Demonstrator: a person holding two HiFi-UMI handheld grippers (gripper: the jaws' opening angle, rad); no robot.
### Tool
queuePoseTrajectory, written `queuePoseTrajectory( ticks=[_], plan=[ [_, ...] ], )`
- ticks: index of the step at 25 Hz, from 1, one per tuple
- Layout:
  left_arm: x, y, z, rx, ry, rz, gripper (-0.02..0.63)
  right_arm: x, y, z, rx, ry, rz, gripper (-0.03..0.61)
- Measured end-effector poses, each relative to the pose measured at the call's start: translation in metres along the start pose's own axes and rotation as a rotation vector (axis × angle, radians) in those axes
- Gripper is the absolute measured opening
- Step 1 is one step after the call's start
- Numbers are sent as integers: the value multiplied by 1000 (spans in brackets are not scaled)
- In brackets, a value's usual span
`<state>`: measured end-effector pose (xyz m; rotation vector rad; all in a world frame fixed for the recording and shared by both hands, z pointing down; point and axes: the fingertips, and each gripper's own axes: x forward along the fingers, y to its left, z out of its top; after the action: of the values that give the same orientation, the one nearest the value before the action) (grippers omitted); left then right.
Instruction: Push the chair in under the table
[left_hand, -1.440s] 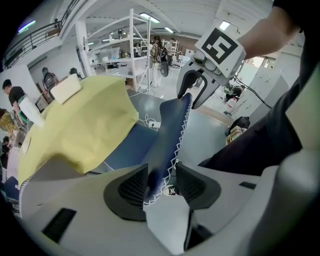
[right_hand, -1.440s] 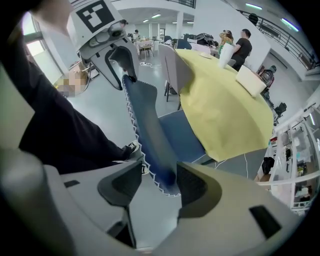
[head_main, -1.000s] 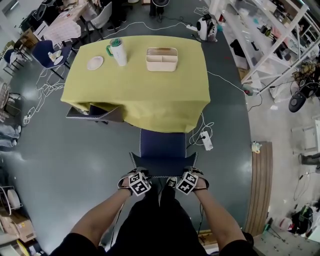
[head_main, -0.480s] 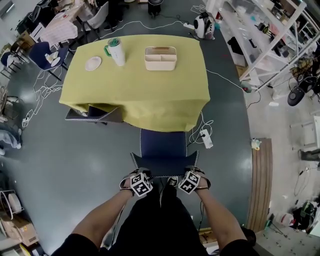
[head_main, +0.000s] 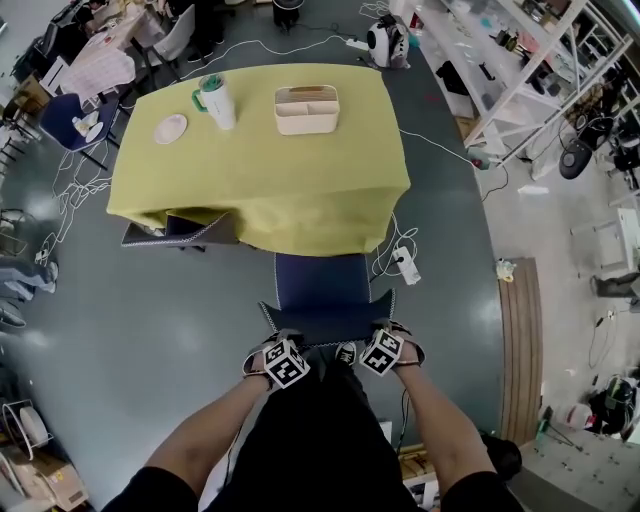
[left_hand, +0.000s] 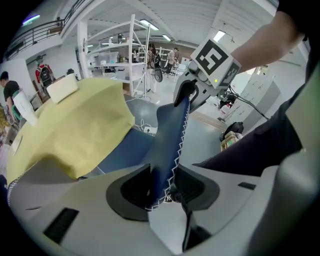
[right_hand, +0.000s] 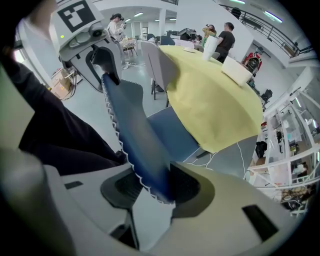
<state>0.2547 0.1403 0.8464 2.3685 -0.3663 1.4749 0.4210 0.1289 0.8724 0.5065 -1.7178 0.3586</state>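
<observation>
Grey floor (head_main: 150, 330) spreads around our yellow table (head_main: 250, 190). Our left gripper (head_main: 280, 342) pinches the back of the blue chair (head_main: 320, 285), and our right gripper (head_main: 388, 330) does too. Both have just been closing. The seat reaches the table's edge.

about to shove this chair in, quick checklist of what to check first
1. Left hand-held gripper on backrest: ok, jaws just closed onto its top edge.
2. Right hand-held gripper on backrest: ok, jaws just closed, fabric between them.
3. Seat square to table: ok, front reaches the near edge.
4. Power strip clear of path: cannot tell, lies close beside the seat.
5. Room under table: cannot tell, yellow cloth hides it.
</observation>
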Motion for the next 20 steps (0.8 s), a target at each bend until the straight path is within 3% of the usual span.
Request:
queuePoseTrajectory(
  ticks=[9, 20],
  plan=[
    [-5, 32, -1, -20, -21, 40, 155, 4, -13, 25, 22, -28, -21, 158],
    [-2, 81, 26, -35, -9, 50, 153, 10, -65, 54, -19, -46, -13, 150]
  ],
)
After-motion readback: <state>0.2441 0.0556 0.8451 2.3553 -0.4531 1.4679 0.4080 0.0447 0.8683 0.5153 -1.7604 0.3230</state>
